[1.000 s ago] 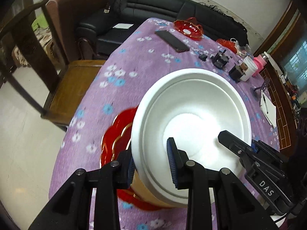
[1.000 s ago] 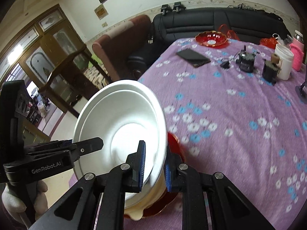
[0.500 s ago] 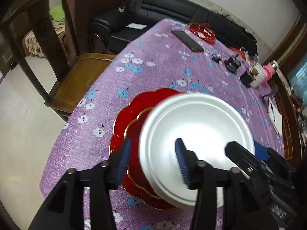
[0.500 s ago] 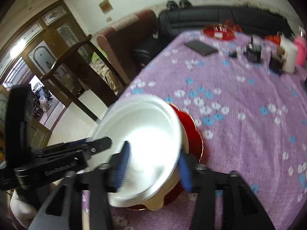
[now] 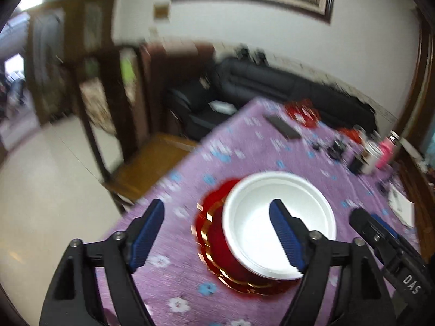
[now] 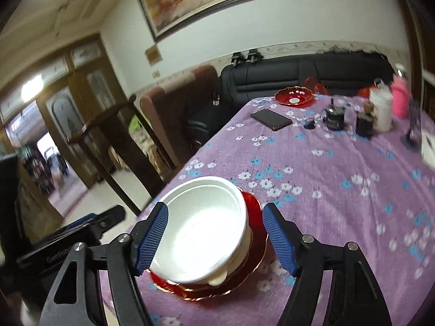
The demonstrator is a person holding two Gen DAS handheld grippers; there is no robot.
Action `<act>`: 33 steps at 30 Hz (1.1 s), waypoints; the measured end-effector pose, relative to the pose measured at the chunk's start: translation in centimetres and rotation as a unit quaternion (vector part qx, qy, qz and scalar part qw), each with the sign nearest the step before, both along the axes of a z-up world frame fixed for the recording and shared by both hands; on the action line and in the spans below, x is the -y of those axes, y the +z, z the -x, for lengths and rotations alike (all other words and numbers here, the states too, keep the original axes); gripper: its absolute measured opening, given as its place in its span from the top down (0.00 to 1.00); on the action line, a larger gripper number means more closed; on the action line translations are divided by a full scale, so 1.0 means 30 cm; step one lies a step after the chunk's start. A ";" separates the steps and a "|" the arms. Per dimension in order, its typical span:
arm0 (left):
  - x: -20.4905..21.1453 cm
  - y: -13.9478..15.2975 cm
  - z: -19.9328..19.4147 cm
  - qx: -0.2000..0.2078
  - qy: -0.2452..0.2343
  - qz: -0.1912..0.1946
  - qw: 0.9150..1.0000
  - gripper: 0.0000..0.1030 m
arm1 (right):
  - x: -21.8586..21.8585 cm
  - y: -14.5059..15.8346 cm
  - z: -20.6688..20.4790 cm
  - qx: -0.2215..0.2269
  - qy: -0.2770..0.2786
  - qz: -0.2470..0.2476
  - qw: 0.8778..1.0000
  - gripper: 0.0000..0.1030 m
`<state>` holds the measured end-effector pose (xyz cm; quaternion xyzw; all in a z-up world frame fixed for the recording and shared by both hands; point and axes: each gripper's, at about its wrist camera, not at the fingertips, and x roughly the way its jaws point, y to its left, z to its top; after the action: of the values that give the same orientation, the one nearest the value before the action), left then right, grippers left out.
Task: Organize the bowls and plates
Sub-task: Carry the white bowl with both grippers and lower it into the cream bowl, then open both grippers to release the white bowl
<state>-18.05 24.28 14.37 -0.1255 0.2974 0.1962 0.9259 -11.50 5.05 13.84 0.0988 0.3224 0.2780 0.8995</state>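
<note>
A white bowl (image 5: pixel 280 218) (image 6: pixel 206 225) rests on a stack of red gold-rimmed plates (image 5: pixel 214 241) (image 6: pixel 252 244) near the table's front corner. A cream dish edge shows under the bowl in the right wrist view. My left gripper (image 5: pixel 217 231) is pulled back from the stack, its jaws opening wide and free of the bowl's rim. My right gripper (image 6: pixel 216 231) also has its jaws opening, straddling the bowl without pressing it. The other gripper's black body (image 5: pixel 386 247) (image 6: pixel 73 233) shows at each view's edge.
A purple flowered tablecloth (image 6: pixel 326 168) covers the table. Far end: red dish (image 6: pixel 293 96), phone (image 6: pixel 270 119), white cup (image 6: pixel 382 111), pink bottle (image 6: pixel 399 96), small black gadgets. A wooden chair (image 5: pixel 155 154) stands at the left edge, with a black sofa (image 6: pixel 312 76) behind.
Both grippers let go of the white bowl, which now sits on the red plates. Their jaws spread wide and both drew back and tilted up from the stack.
</note>
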 end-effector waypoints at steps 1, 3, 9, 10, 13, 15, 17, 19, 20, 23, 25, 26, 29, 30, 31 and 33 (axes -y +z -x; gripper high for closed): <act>0.021 0.011 0.022 0.012 0.013 -0.022 1.000 0.14 | 0.023 -0.011 0.021 0.001 -0.010 -0.012 1.000 0.23; 0.075 0.029 0.064 0.036 0.033 -0.068 0.996 0.06 | 0.052 -0.028 0.053 0.007 -0.028 -0.024 0.999 0.20; 0.163 0.015 0.084 0.043 0.019 -0.102 0.994 0.04 | 0.107 -0.071 0.127 0.025 -0.072 -0.030 0.997 0.16; 0.170 0.007 0.084 0.039 0.015 -0.100 0.994 0.04 | 0.108 -0.073 0.139 0.032 -0.076 -0.025 0.996 0.16; 0.177 -0.018 0.076 0.027 0.016 -0.098 0.995 0.04 | 0.105 -0.073 0.167 0.053 -0.085 -0.005 0.995 0.15; 0.169 -0.031 0.067 0.020 0.016 -0.090 0.996 0.04 | 0.104 -0.072 0.183 0.063 -0.085 0.001 0.994 0.13; 0.171 -0.038 0.066 0.016 0.021 -0.091 0.996 0.04 | 0.101 -0.073 0.188 0.071 -0.084 0.008 0.994 0.12; 0.170 -0.046 0.062 0.013 0.024 -0.095 0.995 0.04 | 0.096 -0.079 0.185 0.075 -0.085 0.014 0.993 0.11; 0.171 -0.048 0.064 0.012 0.025 -0.096 0.995 0.04 | 0.094 -0.084 0.183 0.074 -0.085 0.016 0.994 0.11; 0.169 -0.060 0.060 0.008 0.029 -0.100 0.995 0.04 | 0.085 -0.106 0.169 0.061 -0.081 0.021 0.995 0.11; 0.163 -0.067 0.059 0.006 0.030 -0.098 0.995 0.04 | 0.078 -0.117 0.169 0.056 -0.079 0.026 0.995 0.11; 0.159 -0.072 0.061 0.005 0.031 -0.096 0.995 0.04 | 0.076 -0.120 0.173 0.056 -0.078 0.028 0.995 0.11; 0.153 -0.084 0.057 0.002 0.033 -0.092 0.995 0.04 | 0.065 -0.128 0.176 0.059 -0.079 0.039 0.994 0.11; 0.150 -0.088 0.056 0.000 0.032 -0.090 0.995 0.04 | 0.062 -0.130 0.178 0.060 -0.079 0.041 0.994 0.11; 0.147 -0.090 0.054 -0.001 0.032 -0.088 0.996 0.04 | 0.060 -0.132 0.178 0.059 -0.078 0.043 0.994 0.11; 0.142 -0.097 0.054 -0.003 0.032 -0.086 0.996 0.04 | 0.057 -0.138 0.178 0.058 -0.076 0.045 0.994 0.10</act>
<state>-19.67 20.01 11.44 -0.0546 0.2779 0.2512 0.9256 -16.84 3.35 9.71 0.0664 0.2731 0.1993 0.9388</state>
